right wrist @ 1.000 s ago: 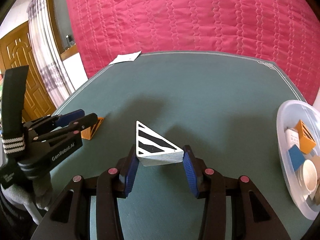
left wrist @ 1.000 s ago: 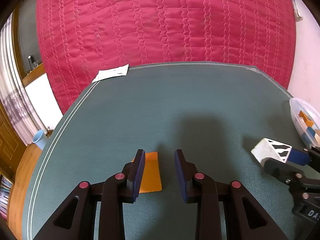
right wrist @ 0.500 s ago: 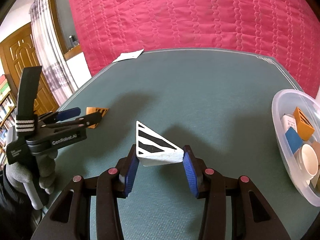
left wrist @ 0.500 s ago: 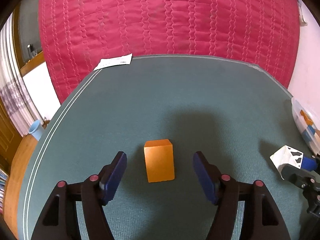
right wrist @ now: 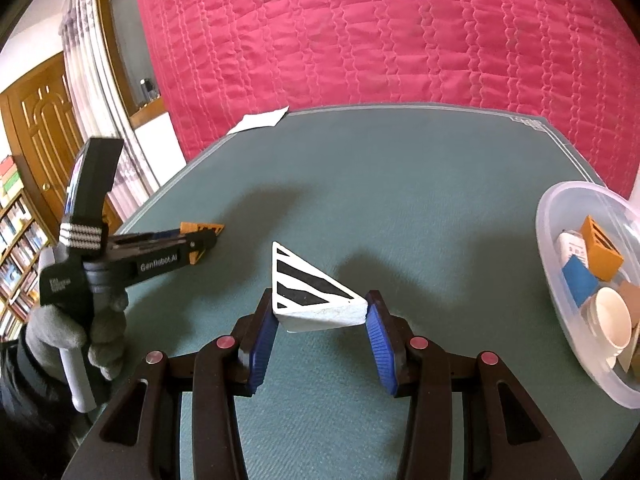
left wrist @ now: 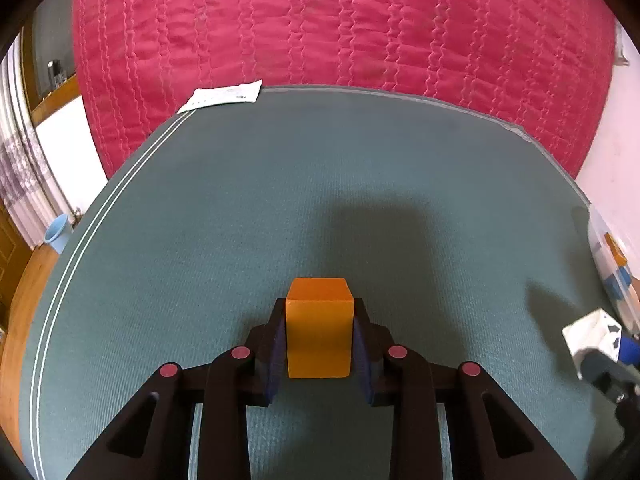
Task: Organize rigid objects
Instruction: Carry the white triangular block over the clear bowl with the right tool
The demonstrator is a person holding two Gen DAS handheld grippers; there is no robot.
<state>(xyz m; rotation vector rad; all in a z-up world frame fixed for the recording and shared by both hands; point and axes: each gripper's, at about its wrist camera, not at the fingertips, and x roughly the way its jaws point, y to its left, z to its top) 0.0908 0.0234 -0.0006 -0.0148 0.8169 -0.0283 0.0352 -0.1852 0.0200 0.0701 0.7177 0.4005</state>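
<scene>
Now | left hand-held gripper: newly clamped on orange block | right hand-held gripper: clamped on white wedge | both ready for far-right tub.

Your left gripper is black with blue pads, red screws and white "GenRobot.AI" lettering, and you wear a grey glove.
</scene>
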